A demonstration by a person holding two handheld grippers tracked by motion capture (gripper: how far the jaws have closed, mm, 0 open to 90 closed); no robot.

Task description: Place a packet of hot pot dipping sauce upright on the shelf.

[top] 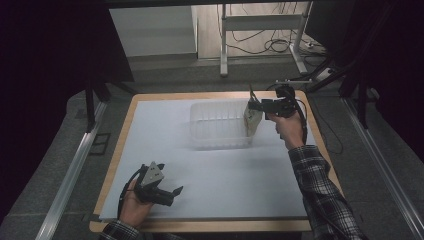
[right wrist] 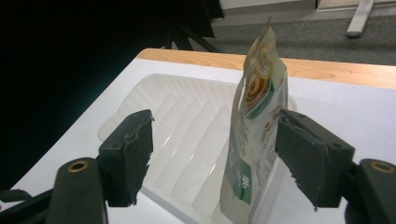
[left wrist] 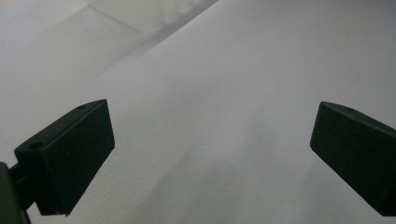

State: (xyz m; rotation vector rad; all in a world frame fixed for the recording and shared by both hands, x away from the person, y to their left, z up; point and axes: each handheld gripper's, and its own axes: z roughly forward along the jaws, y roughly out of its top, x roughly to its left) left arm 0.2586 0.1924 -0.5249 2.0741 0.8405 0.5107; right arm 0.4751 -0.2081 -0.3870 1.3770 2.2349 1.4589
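The pouch [right wrist: 257, 126] is a flat, thin bag, shiny and smooth, cream with green parts and a brown swirl picture near its top. It stands up on its bottom edge, a little tilted, so its long side runs up and down and its pinched top points up. It sits at the right end of the tray [top: 220, 125], leaning at the tray's wall. The tray is clear plastic, a box shape with round corners and ribs along its floor and sides. It rests on the surface [top: 210, 180], which is a smooth white sheet on a wood board with a light brown edge. The right tongs [right wrist: 212, 149] are black and blocky, with rough, chipped pads. Their jaws stand apart around the pouch: one pad is at the pouch's side, the other is well away from it, so they do not squeeze it. The left tongs [left wrist: 212, 154] have smooth black blocks, wide open over bare white sheet, near the front left of the surface.
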